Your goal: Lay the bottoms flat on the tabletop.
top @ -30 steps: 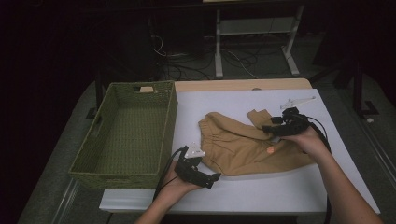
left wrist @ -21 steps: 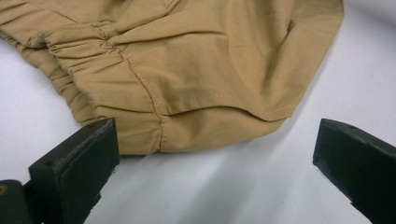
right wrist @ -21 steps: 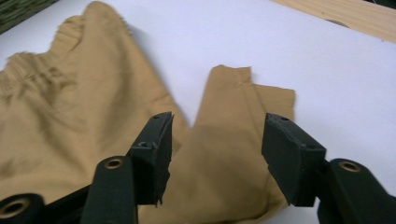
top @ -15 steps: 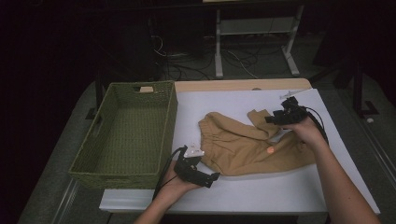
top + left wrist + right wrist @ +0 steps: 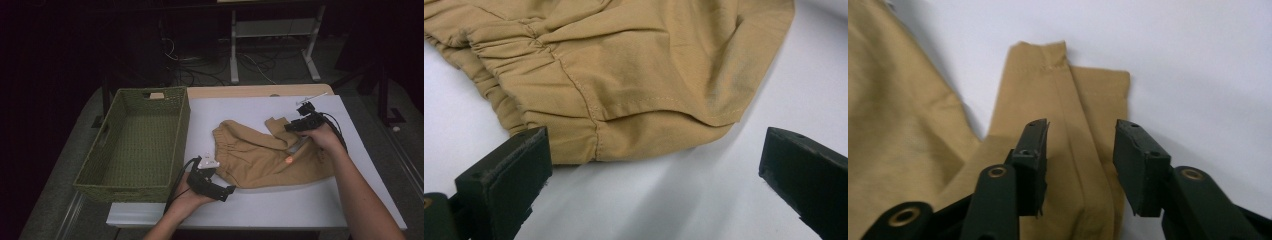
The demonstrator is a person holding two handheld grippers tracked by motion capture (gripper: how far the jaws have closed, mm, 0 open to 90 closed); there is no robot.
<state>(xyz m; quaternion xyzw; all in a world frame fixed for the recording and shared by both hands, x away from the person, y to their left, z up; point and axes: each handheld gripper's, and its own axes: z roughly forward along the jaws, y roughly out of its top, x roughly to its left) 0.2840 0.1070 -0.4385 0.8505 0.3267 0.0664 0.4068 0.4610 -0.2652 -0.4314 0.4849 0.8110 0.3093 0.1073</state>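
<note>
Your right claw (image 5: 295, 126) hangs over the far right part of the flat white surface (image 5: 280, 205), above one leg end of the tan cotton trousers with an elastic waistband (image 5: 260, 155). In the right gripper view that hemmed leg end (image 5: 1068, 95) lies under and just ahead of the claw (image 5: 1080, 160); the jaws have just been closing and now stand at a narrow gap, with the cloth below and between them, and the pads do not yet press on it. The rest of the trousers spreads from this claw toward your left hand, crumpled, flat on the surface.

Your left claw (image 5: 220, 192) rests near the front edge of the surface, its jaws spread wide. In the left gripper view the gathered waistband and a side seam of the trousers (image 5: 624, 85) lie just ahead of the claw (image 5: 654, 165), with the cloth edge close to one jaw and bare white surface between the two.

To the outer side of your left claw stands a green woven rectangular basket with cut-out handles (image 5: 135, 145), just beside the white surface's left edge, nothing showing inside it. A pale wooden strip (image 5: 240, 91) edges the surface on the far side.

Beyond your right claw the room is dark: a grey floor (image 5: 360, 65), loose black cables (image 5: 200, 70), and the white metal legs of a stand (image 5: 272, 35) well apart from the surface.
</note>
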